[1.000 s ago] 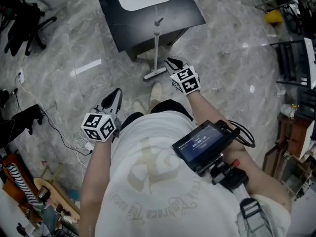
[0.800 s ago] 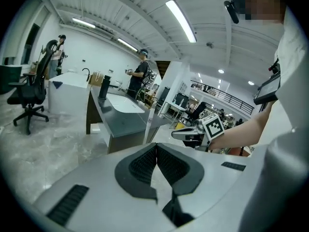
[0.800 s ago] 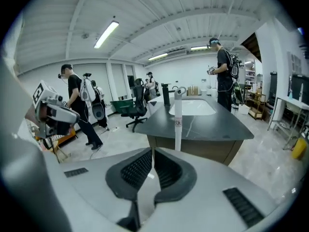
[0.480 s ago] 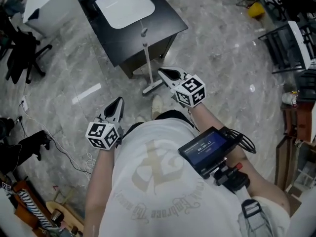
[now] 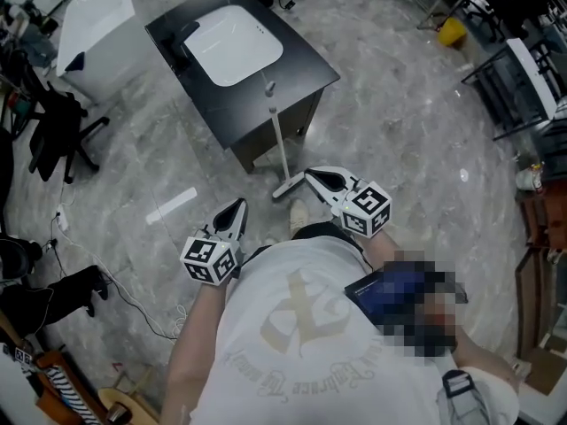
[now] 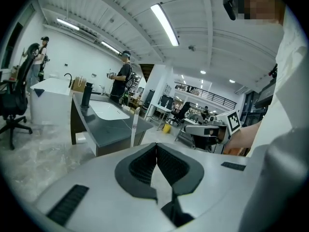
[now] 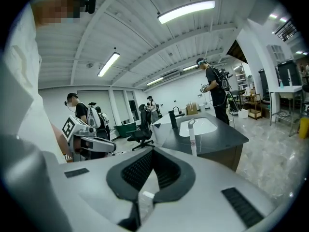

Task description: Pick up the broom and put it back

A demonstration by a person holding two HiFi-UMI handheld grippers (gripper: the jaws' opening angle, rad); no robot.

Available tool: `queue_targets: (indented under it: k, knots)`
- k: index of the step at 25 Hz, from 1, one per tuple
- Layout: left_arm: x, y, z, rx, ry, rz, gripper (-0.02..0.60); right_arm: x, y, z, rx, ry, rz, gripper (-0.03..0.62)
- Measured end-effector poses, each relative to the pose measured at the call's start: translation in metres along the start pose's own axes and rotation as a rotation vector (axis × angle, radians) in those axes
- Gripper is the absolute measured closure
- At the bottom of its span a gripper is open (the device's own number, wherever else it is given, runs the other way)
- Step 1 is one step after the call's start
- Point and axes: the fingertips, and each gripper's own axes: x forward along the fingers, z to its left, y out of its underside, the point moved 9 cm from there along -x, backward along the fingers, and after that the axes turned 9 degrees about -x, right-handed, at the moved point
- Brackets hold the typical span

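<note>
The broom [image 5: 277,140], a thin white pole with a small flat head on the floor, stands leaning against the black sink cabinet [image 5: 306,65]. Its pole also shows in the left gripper view [image 6: 133,129] and in the right gripper view [image 7: 192,140]. My right gripper [image 5: 310,175] hangs just right of the broom head, apart from it, jaws shut and empty [image 7: 153,151]. My left gripper [image 5: 239,204] is lower left of the broom, over bare floor, also shut with nothing between its pads [image 6: 156,146].
The cabinet holds a white basin [image 5: 235,44] and a black tap. A black office chair [image 5: 58,131] and a white unit [image 5: 97,11] stand at the left. Cables [image 5: 120,282] trail on the marble floor. Black racks [image 5: 523,78] line the right side. People stand beyond the cabinet.
Both grippers have risen, the right one more, lifting up and away from the broom head. The broom still leans against the cabinet where it was.
</note>
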Motion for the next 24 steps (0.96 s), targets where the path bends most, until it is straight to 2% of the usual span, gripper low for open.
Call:
queue_targets:
  k: [10, 24]
  knots:
    - [-0.004, 0.016, -0.009, 0.002, 0.050, 0.025, 0.569, -0.016, 0.014, 0.028, 0.016, 0.023, 0.016, 0.577]
    - [-0.008, 0.025, -0.007, -0.032, 0.039, 0.016, 0.569, -0.013, 0.009, 0.030, -0.007, -0.001, 0.042, 0.577]
